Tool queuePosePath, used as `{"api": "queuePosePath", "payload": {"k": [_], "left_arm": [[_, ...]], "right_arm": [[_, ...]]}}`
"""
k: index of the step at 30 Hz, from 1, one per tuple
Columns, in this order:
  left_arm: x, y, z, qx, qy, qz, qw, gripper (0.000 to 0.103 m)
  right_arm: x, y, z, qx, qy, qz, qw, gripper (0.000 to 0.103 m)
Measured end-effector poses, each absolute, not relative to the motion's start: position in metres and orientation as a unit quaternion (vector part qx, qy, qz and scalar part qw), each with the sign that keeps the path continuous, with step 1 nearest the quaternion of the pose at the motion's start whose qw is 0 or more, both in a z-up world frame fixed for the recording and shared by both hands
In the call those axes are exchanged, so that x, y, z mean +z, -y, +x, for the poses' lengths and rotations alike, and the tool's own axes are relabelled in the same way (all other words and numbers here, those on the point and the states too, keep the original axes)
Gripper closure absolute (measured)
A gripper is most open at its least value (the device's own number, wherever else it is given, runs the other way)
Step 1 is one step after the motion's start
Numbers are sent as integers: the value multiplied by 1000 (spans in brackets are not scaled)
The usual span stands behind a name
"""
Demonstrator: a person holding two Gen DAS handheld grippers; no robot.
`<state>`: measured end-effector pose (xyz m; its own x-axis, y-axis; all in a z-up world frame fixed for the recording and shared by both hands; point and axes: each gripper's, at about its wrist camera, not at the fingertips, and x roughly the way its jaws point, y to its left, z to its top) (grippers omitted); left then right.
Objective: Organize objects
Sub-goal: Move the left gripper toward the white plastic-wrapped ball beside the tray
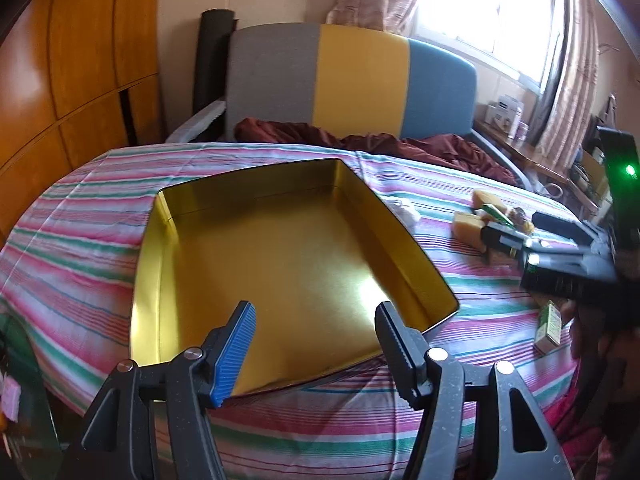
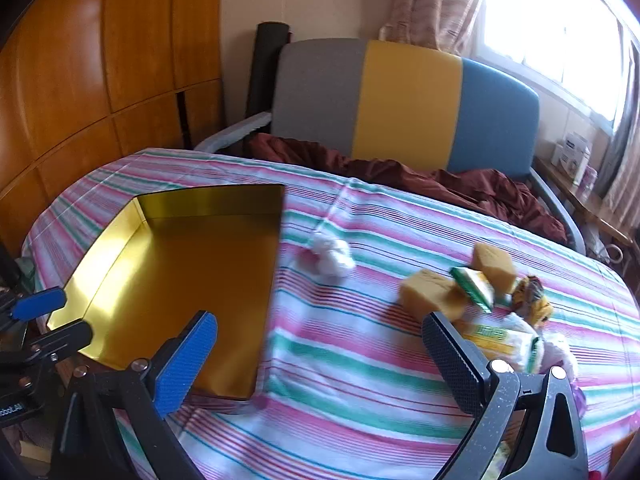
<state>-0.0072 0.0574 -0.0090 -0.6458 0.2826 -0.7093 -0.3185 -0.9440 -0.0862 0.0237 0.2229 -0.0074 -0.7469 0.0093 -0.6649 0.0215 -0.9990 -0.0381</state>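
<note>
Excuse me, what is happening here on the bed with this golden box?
A person holds two grippers over a striped bedsheet. An open gold tin lies on the sheet with nothing inside. The left gripper is open at the tin's near edge and holds nothing. The right gripper is also open and holds nothing, near a pile of small things: two yellow sponges, a green packet and other wrapped items. A white cotton ball lies beside the tin. Nothing is sorted yet.
</note>
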Motion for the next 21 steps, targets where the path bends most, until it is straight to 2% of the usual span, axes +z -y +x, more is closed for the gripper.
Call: {"api": "queuePosePath", "payload": {"k": [4, 11, 16, 21], "left_arm": [[-8, -70, -8, 902, -35, -389, 185, 33], [-8, -95, -21, 885, -67, -413, 204, 33], [4, -123, -40, 865, -71, -423, 260, 33], [10, -166, -71, 836, -104, -429, 326, 33]], "right_arm": [[0, -261, 21, -933, -13, 357, -33, 0], [14, -341, 15, -933, 13, 345, -97, 0], [7, -406, 13, -931, 63, 330, -145, 0], [-13, -445, 16, -910, 175, 349, -141, 0]]}}
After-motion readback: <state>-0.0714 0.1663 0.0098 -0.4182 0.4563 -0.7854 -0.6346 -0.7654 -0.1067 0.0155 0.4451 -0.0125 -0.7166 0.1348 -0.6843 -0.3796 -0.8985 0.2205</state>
